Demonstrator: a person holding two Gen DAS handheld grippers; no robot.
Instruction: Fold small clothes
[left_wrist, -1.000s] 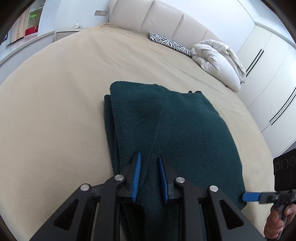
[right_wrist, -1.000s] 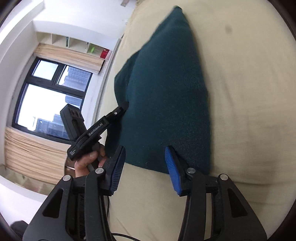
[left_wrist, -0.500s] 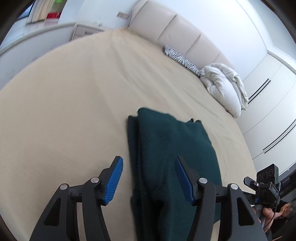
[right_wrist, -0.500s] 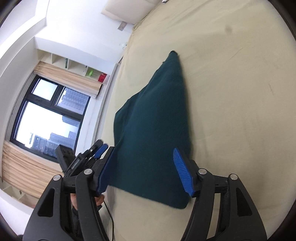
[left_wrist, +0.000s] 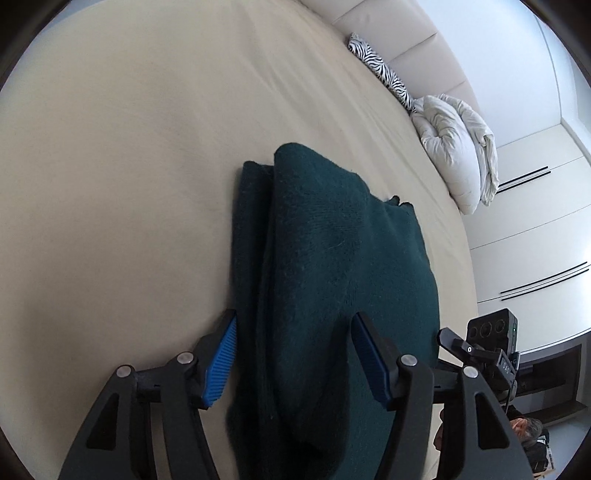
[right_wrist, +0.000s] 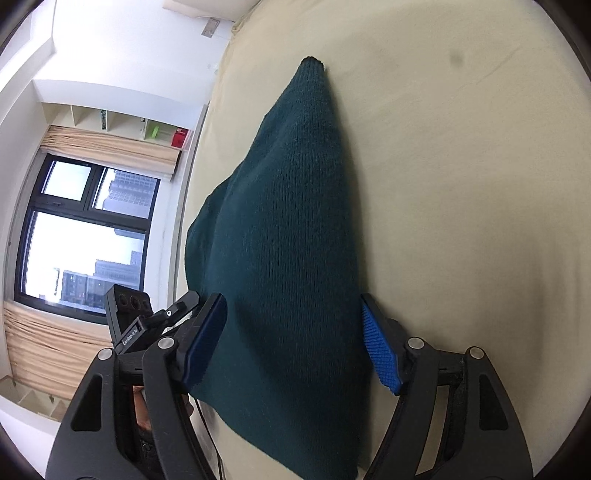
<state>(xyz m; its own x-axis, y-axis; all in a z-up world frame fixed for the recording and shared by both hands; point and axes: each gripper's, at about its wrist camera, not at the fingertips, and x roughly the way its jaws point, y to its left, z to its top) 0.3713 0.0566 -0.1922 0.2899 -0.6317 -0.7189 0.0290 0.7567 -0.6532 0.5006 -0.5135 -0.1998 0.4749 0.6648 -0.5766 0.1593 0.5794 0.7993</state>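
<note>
Dark green knit garment (left_wrist: 332, 280), folded into a long strip, lies flat on the beige bed (left_wrist: 129, 166).

Layered edges show along its left side in the left wrist view. Left gripper (left_wrist: 291, 358) stands spread, gripping nothing, its pads astride the near end. Right gripper (right_wrist: 293, 343) is opening, cloth between its pads but not pinched. Judged next: a crosswise fold. Pinch all layers at both near corners together, lift evenly, and carry toward the far end. Pillow (left_wrist: 380, 75) and duvet (left_wrist: 458, 147) lie well apart.
</note>
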